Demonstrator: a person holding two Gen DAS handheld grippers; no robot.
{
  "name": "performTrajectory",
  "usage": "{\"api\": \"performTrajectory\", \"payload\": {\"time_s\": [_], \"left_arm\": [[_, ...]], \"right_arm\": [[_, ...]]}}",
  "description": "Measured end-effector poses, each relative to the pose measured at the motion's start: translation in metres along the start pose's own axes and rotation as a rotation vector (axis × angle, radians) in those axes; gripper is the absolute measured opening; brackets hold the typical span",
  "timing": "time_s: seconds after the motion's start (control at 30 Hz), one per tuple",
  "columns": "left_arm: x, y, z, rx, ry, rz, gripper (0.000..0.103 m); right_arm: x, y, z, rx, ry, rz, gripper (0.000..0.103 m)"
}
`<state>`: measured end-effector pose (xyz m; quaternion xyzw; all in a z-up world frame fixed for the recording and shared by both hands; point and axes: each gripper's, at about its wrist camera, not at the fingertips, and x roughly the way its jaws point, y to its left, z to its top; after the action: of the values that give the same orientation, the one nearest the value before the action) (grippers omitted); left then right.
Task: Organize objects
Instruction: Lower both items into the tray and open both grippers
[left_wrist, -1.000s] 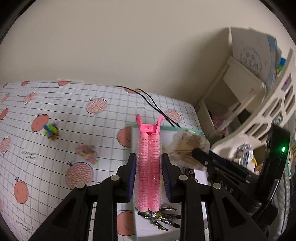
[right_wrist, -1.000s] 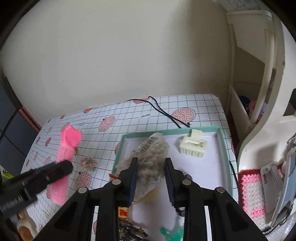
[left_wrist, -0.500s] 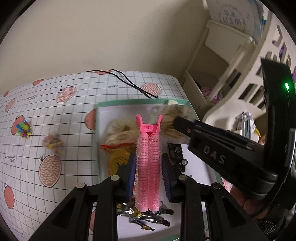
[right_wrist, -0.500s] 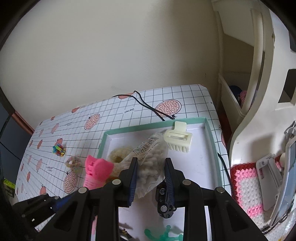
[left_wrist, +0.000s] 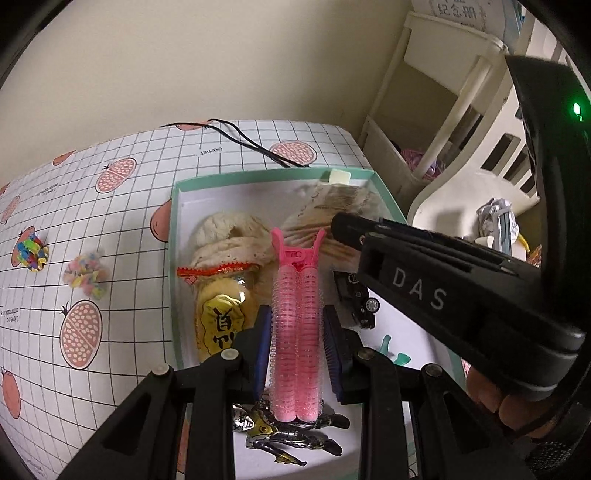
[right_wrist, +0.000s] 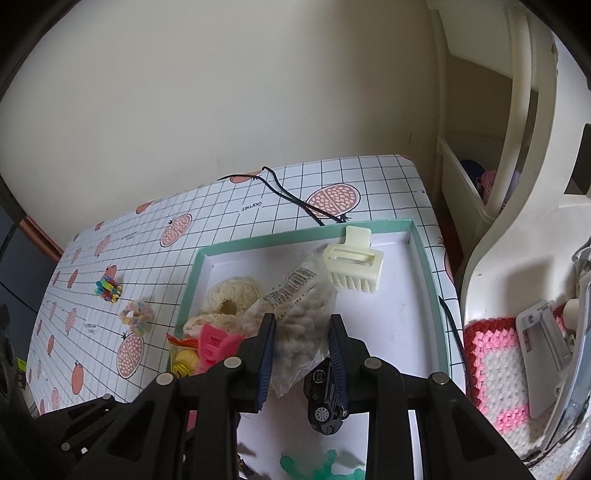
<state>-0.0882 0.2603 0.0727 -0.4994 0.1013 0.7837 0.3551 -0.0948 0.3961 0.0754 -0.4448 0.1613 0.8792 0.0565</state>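
Presently the left gripper (left_wrist: 297, 334) is clamped on a pink hair roller clip (left_wrist: 296, 328), the blue pads pressing its two ribbed barrels from either side, the forked clip end pointing away from the camera. It hangs above the near part of a green-rimmed tray (left_wrist: 173, 236) with a white floor. The right gripper (right_wrist: 302, 350) is clenched on a clear bag of pale pellets (right_wrist: 301, 314), its barcode label facing up, held over the middle of the same tray; seen from the left wrist, its black body reaches in from the right across the tray. Inside the tray, a cream knitted ring (right_wrist: 229, 301) lies near the left wall, with a yellow snack packet (left_wrist: 219, 321) just in front of it. A small black toy car (right_wrist: 325, 400) sits beneath the right gripper's right finger. A cream comb clip (right_wrist: 352, 266) rests near the far right corner, touching the far wall. A metallic figure (left_wrist: 284, 435) lies at the near edge, and a green plastic piece (right_wrist: 321, 467) is partly visible close by. Outside the tray, on the checked tablecloth (right_wrist: 155, 258), a pastel hair tie (right_wrist: 136, 317) and a bright multicoloured bundle (right_wrist: 108, 290) lie well to the left, apart from each other. A black cable (right_wrist: 295, 199) runs across the cloth to the tray's far wall.
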Motion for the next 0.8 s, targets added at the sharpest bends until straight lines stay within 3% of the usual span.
{"api": "performTrajectory", "payload": {"time_s": [0.53,0.67,0.8], "left_arm": [[0.0082,-0.0031,-0.0035,0.004,0.039,0.007,0.028],[0.0062,-0.0032,-0.0027,0.000,0.041,-0.005,0.030],[0.0047,-0.0035,-0.0019,0.000,0.041,-0.006,0.033]], "right_arm": [[0.0029,-0.0038,-0.0027,0.025,0.039,-0.014,0.032],[0.0009,-0.0045,-0.0018,0.032,0.035,-0.009,0.040],[0.0012,-0.0046,-0.0019,0.031,0.038,-0.013,0.040]]}}
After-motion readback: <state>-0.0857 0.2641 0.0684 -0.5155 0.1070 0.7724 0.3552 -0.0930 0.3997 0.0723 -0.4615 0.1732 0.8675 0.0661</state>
